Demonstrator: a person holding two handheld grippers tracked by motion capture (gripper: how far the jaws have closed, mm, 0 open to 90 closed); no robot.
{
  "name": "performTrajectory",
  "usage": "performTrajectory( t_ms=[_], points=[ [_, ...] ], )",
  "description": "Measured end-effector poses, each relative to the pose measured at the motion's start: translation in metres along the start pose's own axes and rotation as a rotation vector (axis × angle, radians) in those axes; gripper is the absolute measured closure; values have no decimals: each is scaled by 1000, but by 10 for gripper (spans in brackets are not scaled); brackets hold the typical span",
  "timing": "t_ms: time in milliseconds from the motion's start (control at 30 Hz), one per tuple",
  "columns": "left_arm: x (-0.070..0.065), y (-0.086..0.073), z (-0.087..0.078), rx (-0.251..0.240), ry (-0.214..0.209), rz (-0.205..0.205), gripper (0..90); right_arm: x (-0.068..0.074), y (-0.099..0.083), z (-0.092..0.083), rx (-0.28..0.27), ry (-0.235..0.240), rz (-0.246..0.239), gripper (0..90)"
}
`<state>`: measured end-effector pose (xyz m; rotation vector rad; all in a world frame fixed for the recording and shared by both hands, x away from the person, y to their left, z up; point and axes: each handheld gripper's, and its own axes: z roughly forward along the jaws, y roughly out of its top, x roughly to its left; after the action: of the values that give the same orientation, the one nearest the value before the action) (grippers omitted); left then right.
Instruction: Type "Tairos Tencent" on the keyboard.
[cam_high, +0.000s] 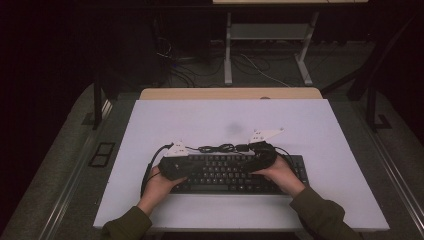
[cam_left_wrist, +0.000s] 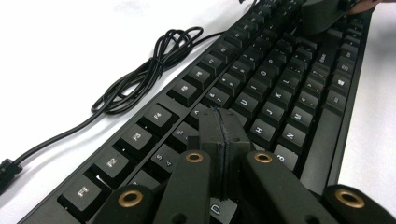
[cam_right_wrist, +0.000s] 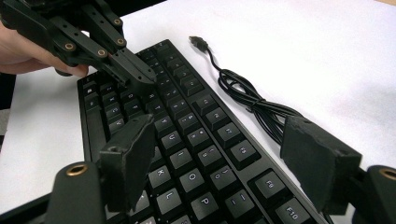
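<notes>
Over the keyboard (cam_high: 235, 172), left tool (cam_left_wrist: 224, 128) is closed empty; right tool (cam_right_wrist: 224, 154) stands apart. Advise pressing one key squarely, clear of the cable (cam_high: 220, 148) at 12 o'clock.

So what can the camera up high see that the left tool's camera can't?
The high view alone shows both hands, left and right, the green sleeves and the white table's far edge. The left tool's view alone shows letters on the keys, such as H, and the left tool shut with nothing between its jaws. Both show the black keyboard and its coiled cable.
</notes>
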<state>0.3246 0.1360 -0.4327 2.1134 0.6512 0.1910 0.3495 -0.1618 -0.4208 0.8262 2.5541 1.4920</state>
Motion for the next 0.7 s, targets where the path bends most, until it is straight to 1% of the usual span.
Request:
performTrajectory(
  t_ms=[200,267,500,700],
  points=[
    [0,-2,2,18,9,-10,891,0,0,0,1,-1,0,258],
    [1,-2,2,16,8,-13,891,0,0,0,1,-1,0,257],
    [2,-3,2,33,13,-9,892,0,0,0,-3,-2,-2,257],
    [2,-4,3,33,12,-14,892,0,1,0,-3,-3,-1,257]
  ],
)
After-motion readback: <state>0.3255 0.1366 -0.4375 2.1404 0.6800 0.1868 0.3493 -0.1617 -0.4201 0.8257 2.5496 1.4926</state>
